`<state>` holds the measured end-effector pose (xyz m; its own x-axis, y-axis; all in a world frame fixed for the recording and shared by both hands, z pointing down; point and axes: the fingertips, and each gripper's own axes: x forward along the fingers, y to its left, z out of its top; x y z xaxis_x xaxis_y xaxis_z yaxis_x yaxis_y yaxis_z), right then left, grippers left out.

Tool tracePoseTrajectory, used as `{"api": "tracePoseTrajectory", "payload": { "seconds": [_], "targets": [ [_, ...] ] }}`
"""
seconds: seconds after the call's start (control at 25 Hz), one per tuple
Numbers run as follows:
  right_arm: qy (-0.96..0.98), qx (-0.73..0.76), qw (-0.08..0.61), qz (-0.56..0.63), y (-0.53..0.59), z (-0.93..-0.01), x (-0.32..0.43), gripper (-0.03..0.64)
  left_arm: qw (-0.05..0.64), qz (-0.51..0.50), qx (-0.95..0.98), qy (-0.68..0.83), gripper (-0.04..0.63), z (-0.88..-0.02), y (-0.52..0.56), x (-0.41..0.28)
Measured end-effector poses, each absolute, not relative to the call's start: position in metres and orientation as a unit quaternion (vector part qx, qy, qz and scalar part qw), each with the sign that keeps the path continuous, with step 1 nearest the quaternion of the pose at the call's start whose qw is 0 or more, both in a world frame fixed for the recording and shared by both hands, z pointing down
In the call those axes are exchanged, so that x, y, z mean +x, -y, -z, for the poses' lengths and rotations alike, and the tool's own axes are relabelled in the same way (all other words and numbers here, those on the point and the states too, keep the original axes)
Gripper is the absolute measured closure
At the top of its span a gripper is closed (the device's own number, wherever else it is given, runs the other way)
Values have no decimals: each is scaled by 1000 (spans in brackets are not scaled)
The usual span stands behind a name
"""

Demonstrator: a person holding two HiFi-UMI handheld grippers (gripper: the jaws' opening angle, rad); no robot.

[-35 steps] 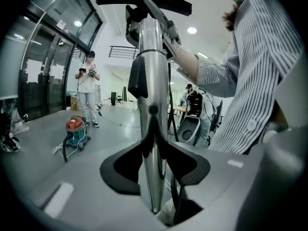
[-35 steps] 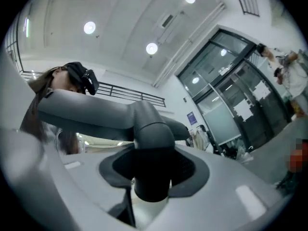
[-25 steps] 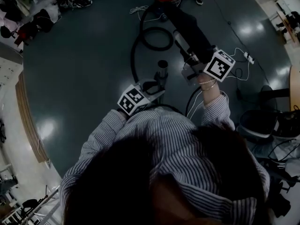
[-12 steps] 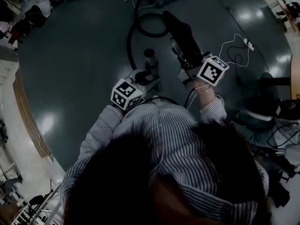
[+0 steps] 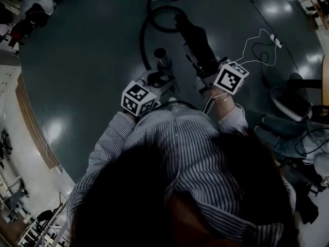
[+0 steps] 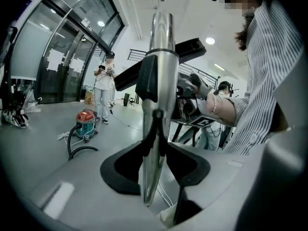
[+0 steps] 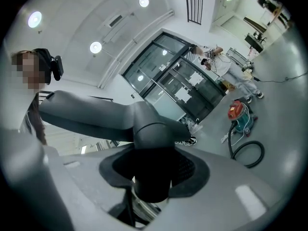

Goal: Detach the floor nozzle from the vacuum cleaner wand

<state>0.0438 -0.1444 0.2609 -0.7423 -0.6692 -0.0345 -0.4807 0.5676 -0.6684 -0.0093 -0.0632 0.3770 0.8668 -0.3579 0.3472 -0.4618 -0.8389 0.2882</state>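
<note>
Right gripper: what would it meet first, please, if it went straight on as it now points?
The floor nozzle: its dark neck sits clamped in the right gripper, directly ahead of it. Beyond that the way looks free, though the nozzle hides much of it.

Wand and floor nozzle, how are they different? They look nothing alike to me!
The wand is shiny silver metal; the floor nozzle is dull and dark. The wand is a slim straight tube; the floor nozzle has a round neck that spreads into a wide head. The wand sits in the left gripper, the floor nozzle in the right gripper. Shared: each is clamped between jaws, and they are apart from each other.
</note>
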Motion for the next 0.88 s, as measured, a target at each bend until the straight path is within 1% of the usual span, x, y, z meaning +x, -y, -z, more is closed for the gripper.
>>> {"api": "tracePoseTrajectory", "payload": {
  "seconds": [0.12,0.36,0.88],
  "targets": [
    [-877,-341,125,314,141,-262,47,456,191,-128,946,228,431,-372,68,-8],
    [-905,-350,63,233,137,-260,34,457,191,-120,946,233,431,-368,73,-9],
    [-916,-344,34,203,130,-252,17,457,197,-129,946,223,431,-370,64,-11]
  ]
}}
